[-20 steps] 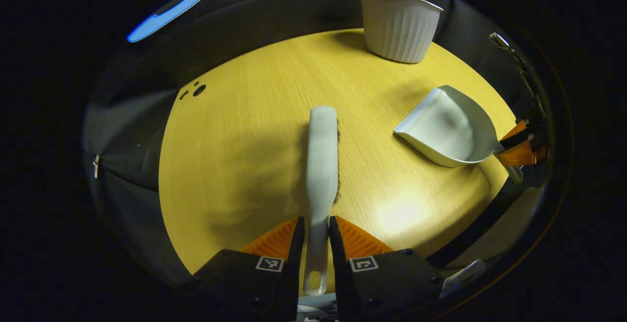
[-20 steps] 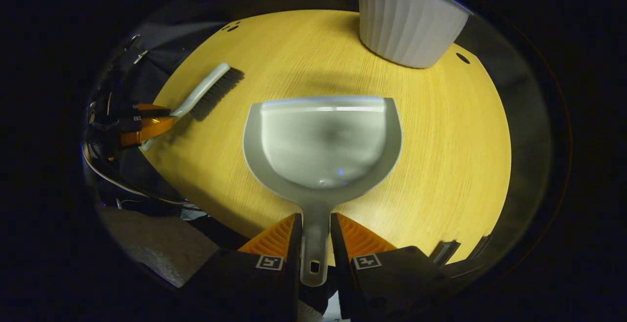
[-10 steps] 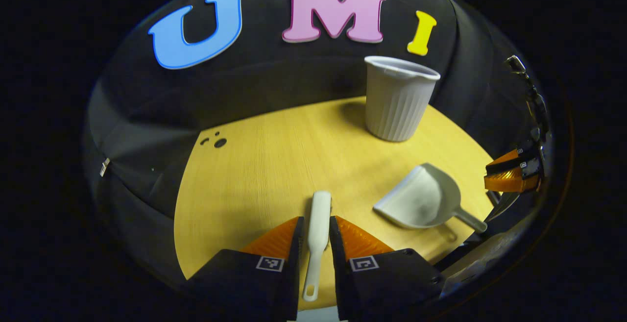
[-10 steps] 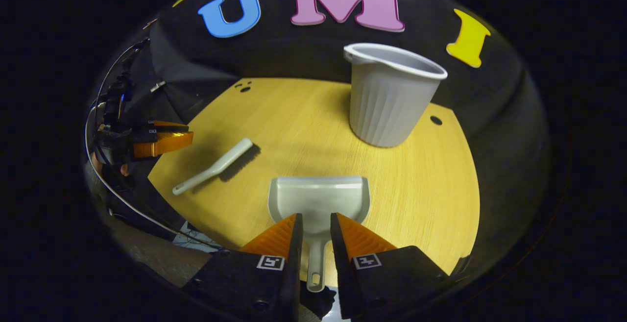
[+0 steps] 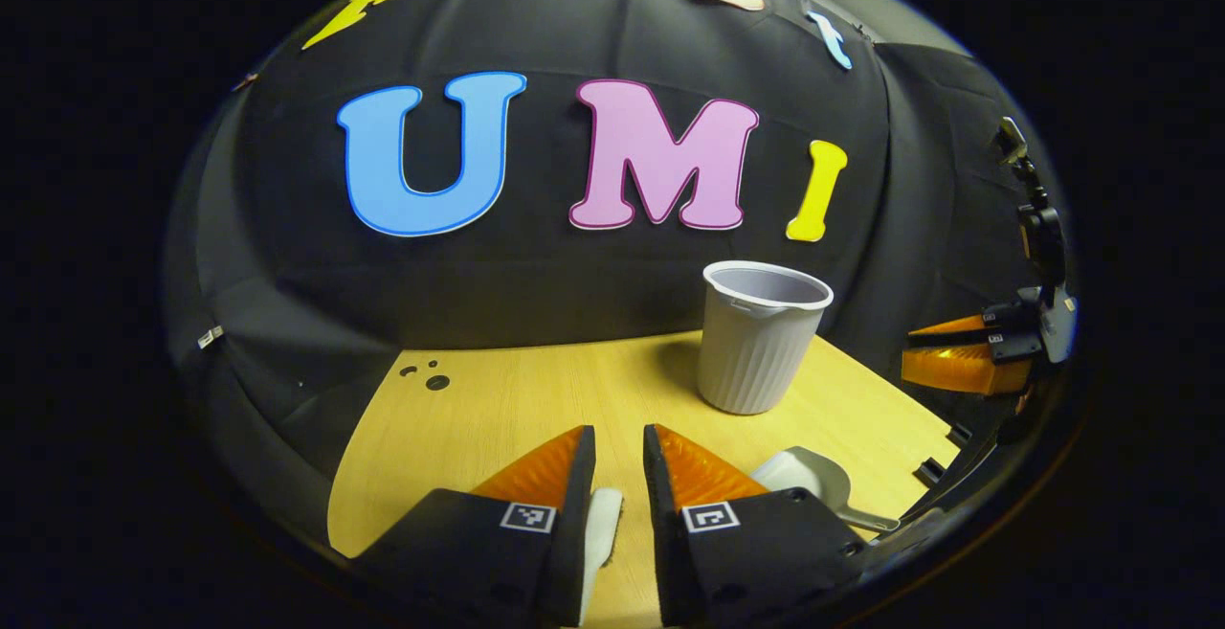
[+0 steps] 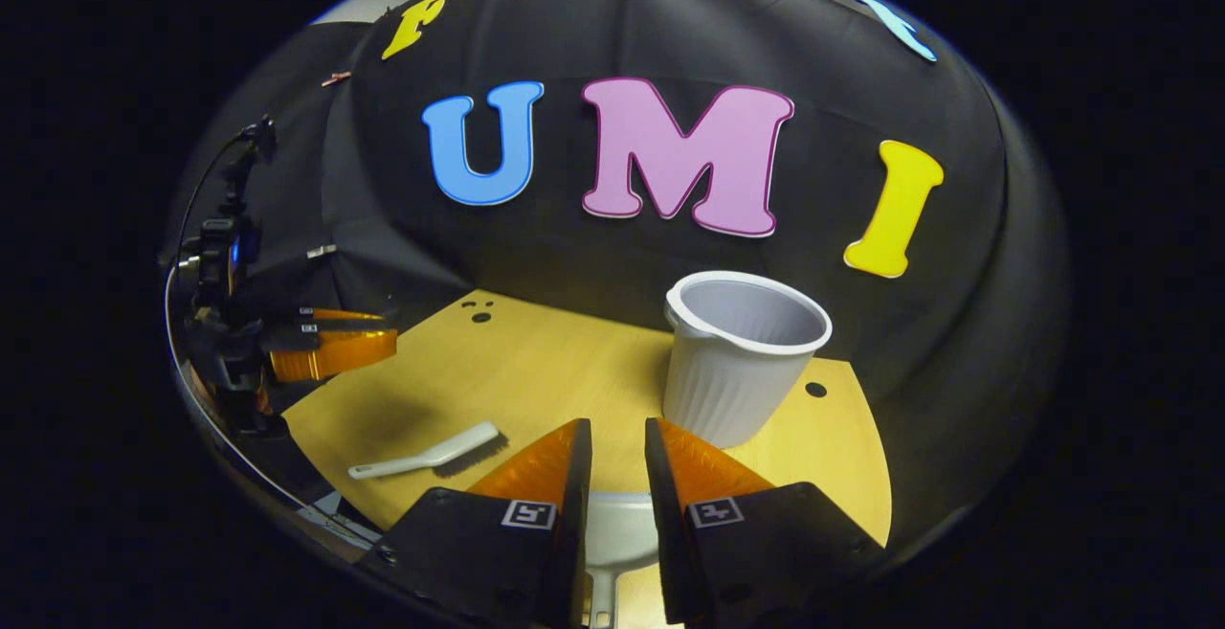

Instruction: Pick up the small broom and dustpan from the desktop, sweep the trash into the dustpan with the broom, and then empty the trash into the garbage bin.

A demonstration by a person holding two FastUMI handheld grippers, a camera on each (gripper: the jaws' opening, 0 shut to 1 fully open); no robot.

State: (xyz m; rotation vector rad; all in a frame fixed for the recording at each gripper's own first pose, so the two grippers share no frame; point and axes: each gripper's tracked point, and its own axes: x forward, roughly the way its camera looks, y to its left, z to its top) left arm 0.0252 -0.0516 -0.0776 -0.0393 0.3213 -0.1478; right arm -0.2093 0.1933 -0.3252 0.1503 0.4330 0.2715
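The small white broom [image 6: 426, 457] lies flat on the wooden table [image 6: 565, 370], left of the white dustpan [image 6: 620, 533], whose pan shows low between my right gripper's fingers. My right gripper [image 6: 618, 426] hovers above it, open by a narrow gap with nothing held. In the left gripper view the broom [image 5: 603, 514] lies on the table below my left gripper [image 5: 618, 433], also open and holding nothing. The dustpan [image 5: 809, 481] rests to its right. A white ribbed garbage bin [image 5: 761, 337] stands upright at the back of the table; its inside [image 6: 746, 313] looks bare.
The other gripper hangs off each table side: the right gripper [image 5: 962, 353] at the right edge, the left gripper [image 6: 335, 342] at the left edge. Small dark holes [image 5: 431, 380] mark the table's back corners. Black cloth walls the booth behind.
Both grippers have let go of the handles, lifted and pulled back from the table. Broom and dustpan stay on the tabletop and look smaller and lower in each view.
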